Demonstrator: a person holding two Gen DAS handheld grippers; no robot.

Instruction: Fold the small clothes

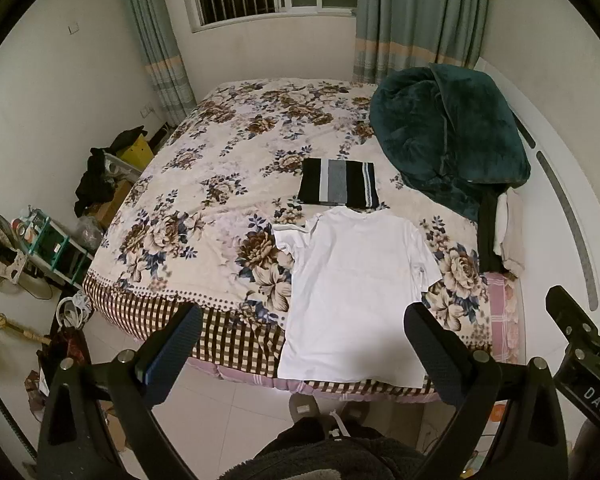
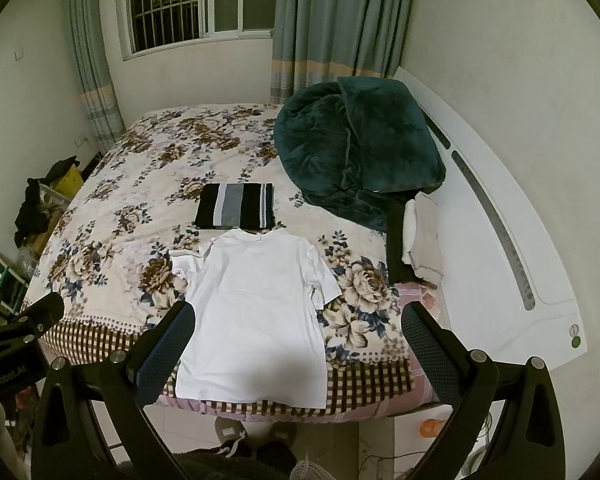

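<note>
**White T-shirt spread flat at the foot of the bed, both tools wide apart**

At the near edge of the floral-patterned bed (image 1: 204, 184) lies a plain white cotton T-shirt (image 1: 352, 292), spread flat with its neck pointing away and its hem at the checked border of the bedspread. Just beyond its collar sits a folded black, grey and white striped garment (image 1: 338, 182), nearly touching it. A crumpled dark green plush blanket (image 1: 448, 136) is heaped at the right side of the bed.

The left tool (image 1: 304, 320) hangs above the shirt's lower half, fingers fully apart and empty; the right tool (image 2: 296, 320) stands likewise spread, gripping nothing, with the shirt's hem between its fingers in the picture.

Only the left wrist view shows the clutter on the floor to the left: a green shelf rack (image 1: 56, 248) and a standing fan (image 1: 0, 248). Only the right wrist view shows the full curve of the white headboard (image 2: 500, 216) and an orange object (image 2: 430, 428) on the floor tiles. Each view catches the other tool at its edge.
</note>
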